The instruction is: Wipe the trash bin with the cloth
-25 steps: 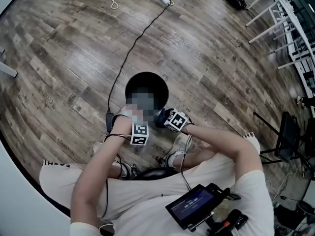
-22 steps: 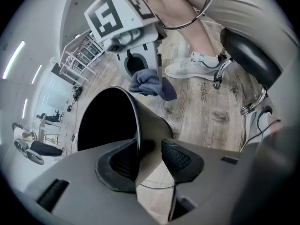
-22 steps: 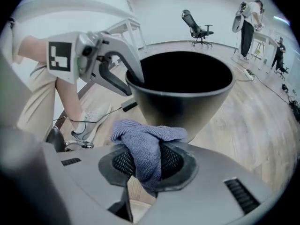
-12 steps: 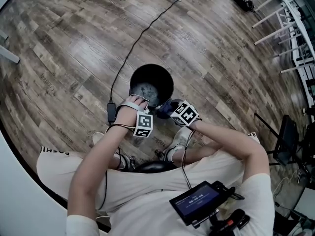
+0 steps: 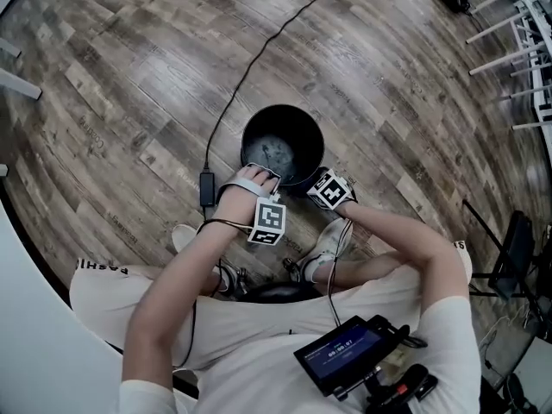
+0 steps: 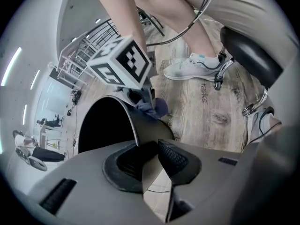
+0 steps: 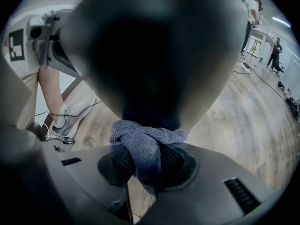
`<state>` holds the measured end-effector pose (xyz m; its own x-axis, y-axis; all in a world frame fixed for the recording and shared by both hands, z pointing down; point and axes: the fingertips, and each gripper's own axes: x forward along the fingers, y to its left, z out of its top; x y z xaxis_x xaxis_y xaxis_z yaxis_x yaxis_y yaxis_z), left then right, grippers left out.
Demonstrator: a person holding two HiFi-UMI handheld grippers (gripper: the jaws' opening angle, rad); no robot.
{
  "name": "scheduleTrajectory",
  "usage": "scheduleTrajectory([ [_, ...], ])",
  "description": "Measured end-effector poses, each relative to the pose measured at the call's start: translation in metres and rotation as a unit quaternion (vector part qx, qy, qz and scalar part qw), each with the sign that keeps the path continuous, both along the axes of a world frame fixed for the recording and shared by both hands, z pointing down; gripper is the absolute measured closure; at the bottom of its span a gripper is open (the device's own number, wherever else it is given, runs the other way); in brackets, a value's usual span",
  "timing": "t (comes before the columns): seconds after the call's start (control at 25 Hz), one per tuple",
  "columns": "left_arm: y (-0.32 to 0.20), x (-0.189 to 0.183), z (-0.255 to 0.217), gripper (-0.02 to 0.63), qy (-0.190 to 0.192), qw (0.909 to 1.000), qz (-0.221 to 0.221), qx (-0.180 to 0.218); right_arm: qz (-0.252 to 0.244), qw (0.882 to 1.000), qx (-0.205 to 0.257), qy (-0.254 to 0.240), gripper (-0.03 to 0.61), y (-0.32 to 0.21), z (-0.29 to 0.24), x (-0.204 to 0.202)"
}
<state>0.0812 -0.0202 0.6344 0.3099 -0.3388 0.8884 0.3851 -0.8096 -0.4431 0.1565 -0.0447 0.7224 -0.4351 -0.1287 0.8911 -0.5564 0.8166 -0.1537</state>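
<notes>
The black round trash bin [image 5: 283, 149] stands open on the wood floor. My left gripper [image 5: 259, 178] sits at its near rim. In the left gripper view the bin's thin wall [image 6: 149, 131] runs between the jaws of my left gripper [image 6: 152, 162], which have just been closing and now pinch it. My right gripper [image 5: 316, 185] is at the bin's near right side. It is shut on a blue-grey cloth [image 7: 145, 142], whose bunched end presses against the bin's dark outer wall [image 7: 150, 55]. The same cloth [image 6: 155, 108] shows under the right gripper's marker cube.
A black cable [image 5: 250, 76] crosses the floor to a power brick [image 5: 207, 188] left of the bin. The person's shoes [image 5: 328, 244] and a black stool seat [image 5: 272, 293] are just behind the grippers. White frame legs [image 5: 517, 33] stand at the far right.
The right gripper has moved with the cloth from near the bin's front in against its right side, and the cloth is now hidden in the head view. The left gripper stays at the near rim.
</notes>
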Motion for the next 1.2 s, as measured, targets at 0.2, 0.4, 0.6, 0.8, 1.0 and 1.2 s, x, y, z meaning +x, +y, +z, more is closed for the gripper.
scheduleTrajectory([
  [0.2,-0.001,0.003,-0.001,0.506,0.007,1.0000,0.003,-0.004,-0.004,1.000,0.006,0.017,0.482,-0.008,0.063,0.006],
  [0.4,-0.002,0.004,-0.001,0.506,0.009,0.9999,0.005,-0.005,0.018,0.999,0.002,0.040,0.483,-0.010,0.105,0.013],
  [0.6,-0.003,0.004,0.000,0.506,0.006,1.0000,0.002,-0.006,0.052,0.998,0.001,0.035,0.483,-0.012,0.108,0.012],
  [0.8,-0.002,0.005,0.001,0.506,0.004,1.0000,-0.004,0.001,0.057,0.997,-0.030,0.044,0.483,-0.001,0.076,0.012],
  [1.0,-0.002,0.000,0.000,0.483,0.018,0.9998,-0.012,-0.003,0.028,0.999,-0.029,0.012,0.483,0.018,0.014,0.007],
  [1.2,-0.013,-0.015,0.003,0.453,0.008,0.9995,-0.030,-0.005,0.052,0.998,-0.017,-0.025,0.482,0.028,-0.054,0.009],
])
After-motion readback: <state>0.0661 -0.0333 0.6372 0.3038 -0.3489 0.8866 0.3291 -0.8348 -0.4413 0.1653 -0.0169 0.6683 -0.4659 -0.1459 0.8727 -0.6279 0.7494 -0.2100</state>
